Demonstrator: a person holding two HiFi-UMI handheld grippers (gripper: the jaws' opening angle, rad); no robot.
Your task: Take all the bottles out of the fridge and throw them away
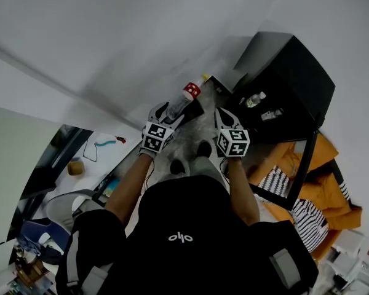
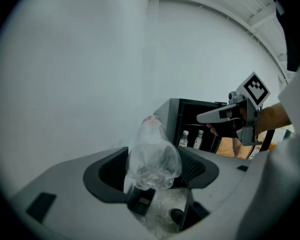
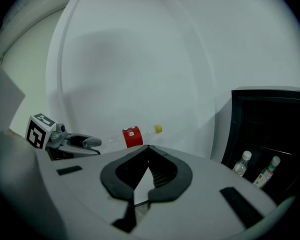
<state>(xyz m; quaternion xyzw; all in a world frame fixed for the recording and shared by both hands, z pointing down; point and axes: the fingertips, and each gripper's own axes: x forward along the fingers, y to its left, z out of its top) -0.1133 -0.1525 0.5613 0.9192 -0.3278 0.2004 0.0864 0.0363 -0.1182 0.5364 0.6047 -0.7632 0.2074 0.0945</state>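
- My left gripper (image 2: 155, 181) has its jaws clamped on the butt end of a clear bottle (image 2: 152, 151), neck pointing away from me. I judge this grip keeps it steady for the carry to wherever it gets thrown away.
- My right gripper (image 3: 147, 159) has its jaws pressed together with nothing between them, so that hand is free for the next pick.
- The fridge (image 1: 283, 78) stands open ahead on my right. Two bottles (image 3: 241, 163) (image 3: 267, 173) stand upright side by side on a shelf inside, so the job is not finished.
- Both grippers are out in front of me, side by side but apart, outside the fridge.
- The left gripper view shows the grip itself: the bottle's base fills the gap between the jaws, and its label hardly shows behind that bulk.
- The right gripper view gives what that one cannot: the red label (image 3: 132, 136) and yellow cap (image 3: 158, 129), sticking out past the left gripper.
- Only the head view shows the orange cloth (image 1: 332, 183) beside the fridge. I can make out no bin in any view.
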